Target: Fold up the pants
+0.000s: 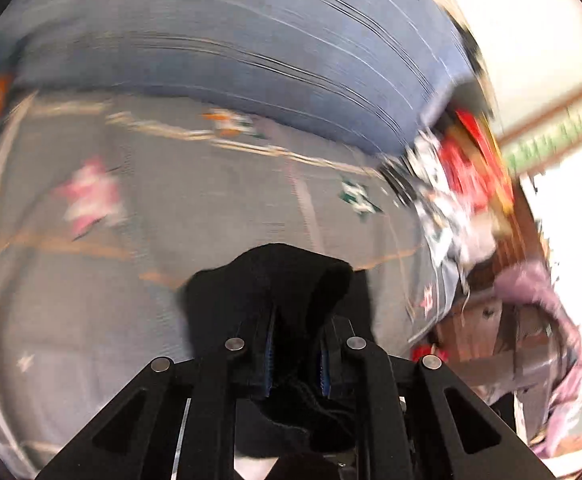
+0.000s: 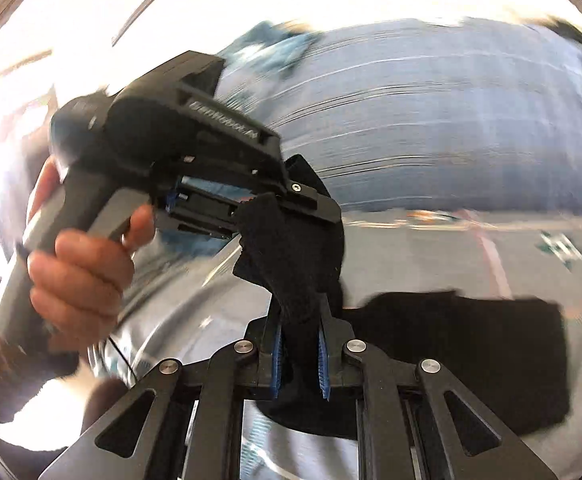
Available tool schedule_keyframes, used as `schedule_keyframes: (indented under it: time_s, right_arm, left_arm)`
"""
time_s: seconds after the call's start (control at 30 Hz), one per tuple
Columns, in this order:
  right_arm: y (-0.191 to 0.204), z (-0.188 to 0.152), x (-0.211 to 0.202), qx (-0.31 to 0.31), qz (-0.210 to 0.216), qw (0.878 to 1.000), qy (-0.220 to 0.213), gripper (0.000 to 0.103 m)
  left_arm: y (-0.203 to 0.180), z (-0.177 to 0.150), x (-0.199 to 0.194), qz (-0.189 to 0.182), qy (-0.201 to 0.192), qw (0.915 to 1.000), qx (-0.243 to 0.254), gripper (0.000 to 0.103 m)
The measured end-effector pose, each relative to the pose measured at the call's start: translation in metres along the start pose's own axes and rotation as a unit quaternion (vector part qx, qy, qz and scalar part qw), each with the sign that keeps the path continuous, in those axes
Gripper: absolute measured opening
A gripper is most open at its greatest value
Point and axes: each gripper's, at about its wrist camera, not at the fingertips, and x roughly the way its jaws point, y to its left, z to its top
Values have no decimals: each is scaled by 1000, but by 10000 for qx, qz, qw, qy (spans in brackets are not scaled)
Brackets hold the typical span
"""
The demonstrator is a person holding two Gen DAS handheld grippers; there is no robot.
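Black pants [image 2: 471, 356], gripped at one bunched edge by both tools, hang lifted over a patterned grey bedspread [image 1: 171, 208]. Right gripper [image 2: 300, 354] and left gripper [image 1: 294, 354] each have jaws clamped on cloth. Folding appears barely underway, no finished fold visible.

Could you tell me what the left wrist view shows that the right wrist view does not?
Only the left wrist view shows the cluttered red and purple items at the right. Only the right wrist view shows the left gripper in the person's hand. Both show black pants clamped in a gripper, the right gripper included, over a grey patterned bedsheet.
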Motion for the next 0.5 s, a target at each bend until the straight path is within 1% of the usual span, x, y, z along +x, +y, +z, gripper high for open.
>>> schedule_keyframes:
  time_s: [0.03, 0.07, 0.13, 0.17, 0.2, 0.23, 0.3, 0.33, 0.37, 0.4, 0.43, 0.5]
  right_arm:
    - [-18, -2, -9, 256, -69, 9996, -54, 13]
    - [-38, -5, -18, 511, -153, 9985, -102, 13]
    - [-79, -16, -34, 1021, -362, 9940, -148, 13]
    - [-96, -22, -38, 1265, -433, 9909, -128, 13]
    - [-114, -30, -41, 1553, -468, 9867, -91, 13]
    - [-137, -41, -42, 1942, -493, 9797, -16, 13]
    - [-164, -57, -40, 2419, -524, 9688, 155, 16]
    - [-178, -68, -42, 2651, -568, 9623, 233, 18]
    - [-186, -73, -44, 2777, -513, 9590, 239, 18]
    - [-191, -77, -47, 2874, -375, 9569, 201, 18]
    - [-194, -76, -50, 2881, -337, 9569, 153, 18]
    - [-195, -72, -51, 2690, -354, 9623, 190, 19]
  left_arm:
    - [-17, 1, 12, 29, 75, 9999, 126, 15]
    - [-40, 4, 39, 89, 237, 9991, 336, 15]
    - [-67, 7, 77, 229, 464, 9971, 561, 16]
    - [-84, 7, 108, 409, 669, 9943, 722, 16]
    - [-93, 7, 125, 551, 769, 9922, 807, 17]
    - [-104, 8, 147, 774, 900, 9885, 939, 18]
    - [-120, 5, 183, 1224, 1074, 9791, 1221, 24]
    - [-127, 4, 192, 1342, 1115, 9762, 1292, 28]
    - [-130, 5, 194, 1299, 1127, 9766, 1289, 30]
    - [-132, 7, 190, 1082, 1117, 9804, 1207, 33]
    - [-133, 6, 186, 896, 1114, 9831, 1142, 36]
    - [-126, 16, 162, 419, 1129, 9886, 898, 38]
